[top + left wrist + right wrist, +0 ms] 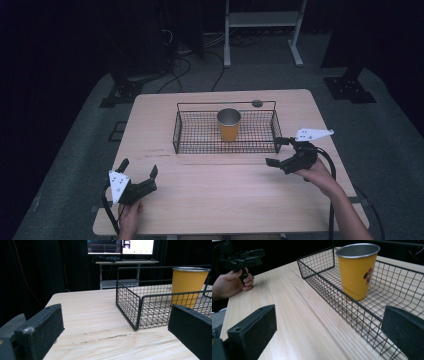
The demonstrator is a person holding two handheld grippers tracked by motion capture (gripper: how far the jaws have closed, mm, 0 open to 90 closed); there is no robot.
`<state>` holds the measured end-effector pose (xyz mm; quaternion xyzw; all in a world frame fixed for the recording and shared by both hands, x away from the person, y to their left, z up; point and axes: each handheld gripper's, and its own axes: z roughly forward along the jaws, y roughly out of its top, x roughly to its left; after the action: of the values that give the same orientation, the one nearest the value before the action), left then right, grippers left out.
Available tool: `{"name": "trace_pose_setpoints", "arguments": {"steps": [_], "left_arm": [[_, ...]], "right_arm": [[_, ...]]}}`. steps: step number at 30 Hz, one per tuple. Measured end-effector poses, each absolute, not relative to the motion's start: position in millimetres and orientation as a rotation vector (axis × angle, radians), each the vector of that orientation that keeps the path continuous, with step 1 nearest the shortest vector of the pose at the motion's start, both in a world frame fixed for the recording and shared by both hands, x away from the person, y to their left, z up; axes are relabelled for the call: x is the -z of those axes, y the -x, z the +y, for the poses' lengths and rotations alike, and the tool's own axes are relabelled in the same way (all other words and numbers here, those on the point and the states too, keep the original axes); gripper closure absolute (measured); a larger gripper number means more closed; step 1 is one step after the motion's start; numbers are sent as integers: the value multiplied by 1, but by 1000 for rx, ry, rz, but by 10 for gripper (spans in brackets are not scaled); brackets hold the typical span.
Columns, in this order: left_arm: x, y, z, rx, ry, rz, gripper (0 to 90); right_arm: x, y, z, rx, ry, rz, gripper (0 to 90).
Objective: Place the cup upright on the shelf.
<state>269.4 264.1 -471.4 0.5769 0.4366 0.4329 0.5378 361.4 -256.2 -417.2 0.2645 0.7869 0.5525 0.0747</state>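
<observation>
Grippers: my left and right low, jaws apart, empty | cup upright in basket, mouth up, ahead-left of right gripper

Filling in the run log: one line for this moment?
left gripper: open, empty | right gripper: open, beside wire basket | yellow cup: upright in basket

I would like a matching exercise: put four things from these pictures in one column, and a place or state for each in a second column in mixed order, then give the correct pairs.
Things:
1. yellow cup
2. wire basket
3. left gripper
4. right gripper

Places or states:
A. open, near the table's front left corner
B. upright inside the basket
C. open, just off the basket's right front corner
D. on the table, toward its far edge

Pairs: 1-B, 2-D, 3-A, 4-C
</observation>
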Motion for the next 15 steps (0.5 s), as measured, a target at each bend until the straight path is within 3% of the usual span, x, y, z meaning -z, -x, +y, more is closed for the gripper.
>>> {"name": "trace_pose_setpoints", "arguments": {"steps": [15], "left_arm": [[472,-270,264,-1031,-1373,1039,0]], "right_arm": [[430,-341,-260,-1681,-798,2344,0]]}}
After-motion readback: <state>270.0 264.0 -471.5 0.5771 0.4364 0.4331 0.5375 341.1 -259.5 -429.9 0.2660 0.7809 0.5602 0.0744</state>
